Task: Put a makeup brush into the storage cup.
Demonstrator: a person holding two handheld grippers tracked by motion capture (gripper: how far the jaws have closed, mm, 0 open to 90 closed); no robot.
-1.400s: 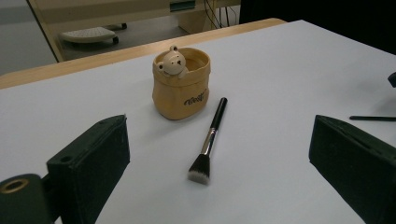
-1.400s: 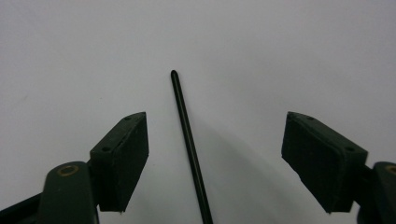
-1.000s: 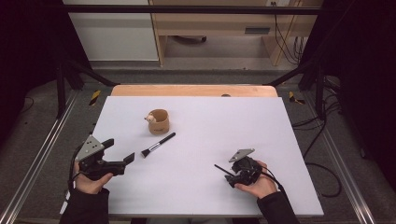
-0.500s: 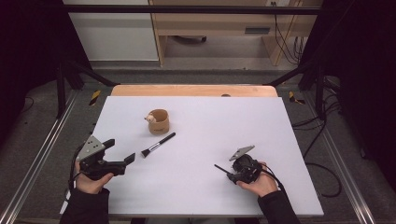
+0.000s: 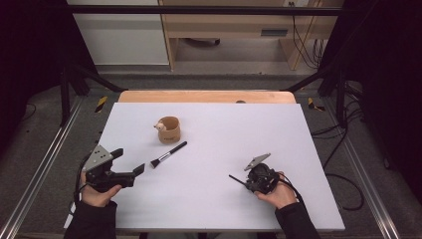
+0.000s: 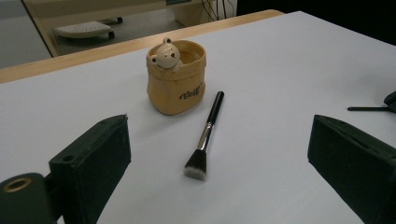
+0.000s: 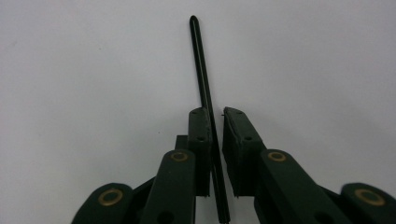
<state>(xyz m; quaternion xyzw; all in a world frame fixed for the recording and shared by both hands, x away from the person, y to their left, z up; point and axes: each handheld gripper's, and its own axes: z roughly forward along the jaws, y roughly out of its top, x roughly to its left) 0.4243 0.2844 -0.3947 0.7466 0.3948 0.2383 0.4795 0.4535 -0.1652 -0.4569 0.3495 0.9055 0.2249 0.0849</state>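
Note:
A thin black stick (image 5: 237,178) (image 7: 200,60) lies on the white table (image 5: 224,124) at the front right. My right gripper (image 5: 249,182) (image 7: 215,112) has just been closing and now stands shut on it, the stick running out ahead between the jaws. At the front left, my left gripper (image 5: 130,160) (image 6: 219,122) is open, its jaws wide apart and nothing held. Just ahead of it lies a black-handled makeup brush (image 5: 168,154) (image 6: 205,135), bristles toward the gripper. Beyond the brush stands a tan cup with a bear figure (image 5: 168,130) (image 6: 176,77), upright.
A wooden strip (image 5: 206,96) borders the table's far edge. Metal rails (image 5: 45,164) run along both sides, with cables (image 5: 343,149) on the floor at the right. Open white surface lies between the two grippers.
The right gripper's jaws have drawn together around the thin stick. Both hands, the brush and the cup have stayed where they were.

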